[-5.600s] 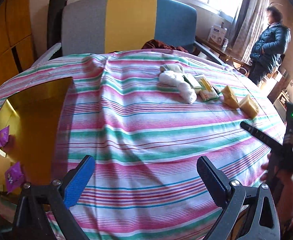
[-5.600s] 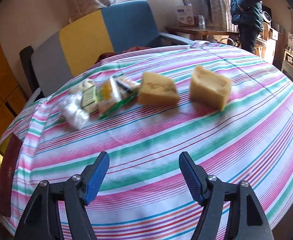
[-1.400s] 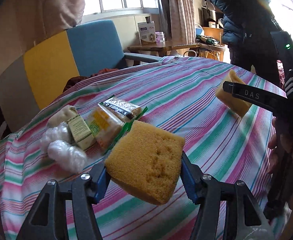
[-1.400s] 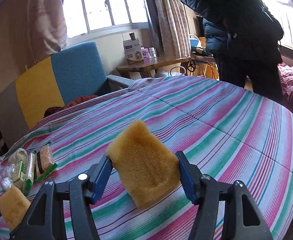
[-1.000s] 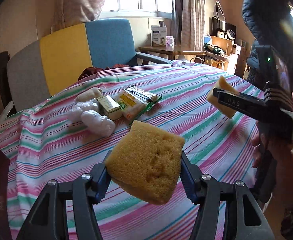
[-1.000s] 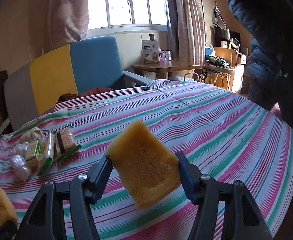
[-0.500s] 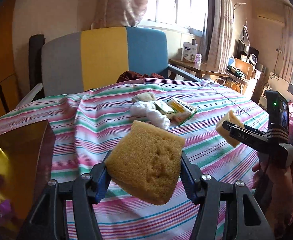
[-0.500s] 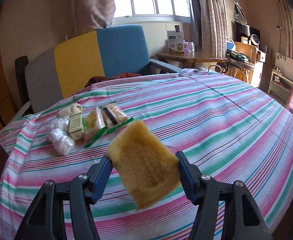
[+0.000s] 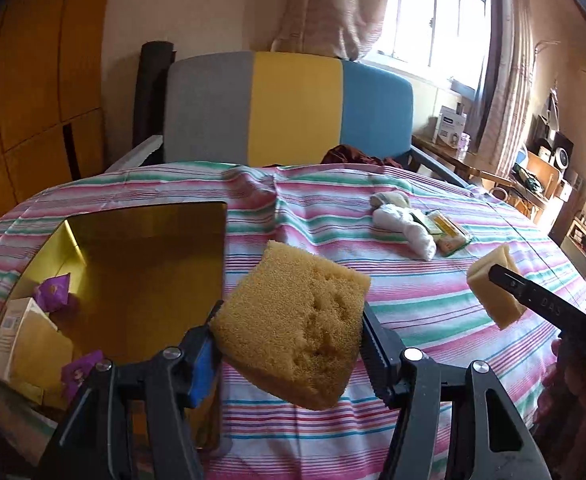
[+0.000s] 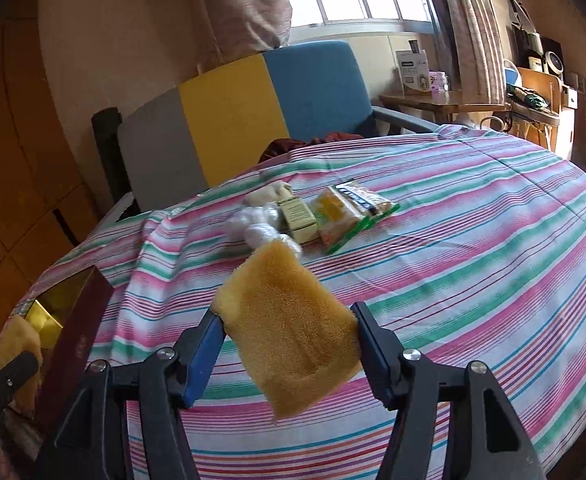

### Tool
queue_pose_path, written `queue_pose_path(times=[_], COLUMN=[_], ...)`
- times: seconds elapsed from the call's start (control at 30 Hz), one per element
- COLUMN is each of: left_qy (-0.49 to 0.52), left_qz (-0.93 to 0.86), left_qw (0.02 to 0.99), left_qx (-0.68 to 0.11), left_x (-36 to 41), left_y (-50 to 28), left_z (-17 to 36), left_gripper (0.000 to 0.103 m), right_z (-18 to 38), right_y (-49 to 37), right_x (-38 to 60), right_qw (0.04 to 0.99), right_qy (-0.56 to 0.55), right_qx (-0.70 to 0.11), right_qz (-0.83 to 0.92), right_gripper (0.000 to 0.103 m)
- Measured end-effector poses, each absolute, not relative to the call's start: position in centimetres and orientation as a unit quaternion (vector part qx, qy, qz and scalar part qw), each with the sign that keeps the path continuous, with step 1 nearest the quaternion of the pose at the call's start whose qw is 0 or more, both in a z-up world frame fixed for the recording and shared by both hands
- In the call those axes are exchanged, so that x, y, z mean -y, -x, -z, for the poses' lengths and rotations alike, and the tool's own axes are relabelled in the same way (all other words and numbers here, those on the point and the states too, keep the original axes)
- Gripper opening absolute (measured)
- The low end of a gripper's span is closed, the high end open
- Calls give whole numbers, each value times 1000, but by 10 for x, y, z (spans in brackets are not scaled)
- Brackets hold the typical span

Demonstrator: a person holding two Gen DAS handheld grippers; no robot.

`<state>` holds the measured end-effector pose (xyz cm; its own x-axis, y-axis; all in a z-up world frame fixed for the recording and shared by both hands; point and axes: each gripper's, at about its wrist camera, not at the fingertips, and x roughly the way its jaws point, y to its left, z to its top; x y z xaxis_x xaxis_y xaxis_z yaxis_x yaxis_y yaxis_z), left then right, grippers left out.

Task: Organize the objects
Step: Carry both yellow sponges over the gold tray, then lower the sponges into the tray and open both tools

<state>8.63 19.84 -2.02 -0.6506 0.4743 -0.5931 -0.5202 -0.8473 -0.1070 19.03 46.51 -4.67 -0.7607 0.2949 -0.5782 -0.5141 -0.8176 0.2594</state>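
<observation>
My left gripper is shut on a thick yellow sponge, held in the air just right of the open gold-lined box. My right gripper is shut on a second yellow sponge above the striped cloth. That second sponge also shows at the right of the left wrist view. At the far left of the right wrist view the first sponge hangs beside the box. Snack packets, a small carton and white wrapped bundles lie mid-table.
The box holds a white carton and purple sachets. A striped cloth covers the round table. A grey, yellow and blue chair stands behind it. A side table with a box sits under the window.
Both grippers have swung left across the table with their sponges. The gold box has come into the left wrist view. The person in the dark jacket has left both views.
</observation>
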Motion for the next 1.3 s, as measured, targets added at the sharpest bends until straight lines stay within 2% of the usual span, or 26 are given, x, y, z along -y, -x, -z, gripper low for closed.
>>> queue_pose_path(times=[0.33,0.67,0.8,0.97,1.1,1.3], left_qy=[372,406,403,389,364,343], left_qz=[-907,-889,-892,-898,-908,-922], left_qw=[198,210,207,207,208,175], left_qx=[1,-16,-15,3,19,43], left_x=[-133,-121,-118,-103,-88,-70], left_y=[-38,-36,-41,-57,-71,-84], left_z=[38,60,60,57,47,35], left_gripper=[63,65,72,94,94,100], right_z=[26,5,3,7,10,11], right_y=[-163,-142,-134,-124,-116,-98], right_x=[-394,-341,-326,-307,-294,-271], right_qw=[140,77,58,40,25,-2], right_qy=[269,266,273,284,295,312], right_qx=[-187,-164,-162,-156,-162,-151], right_qz=[-934,-947,-946,-945,-941,-938], right_gripper=[64,64,64,64,64,64])
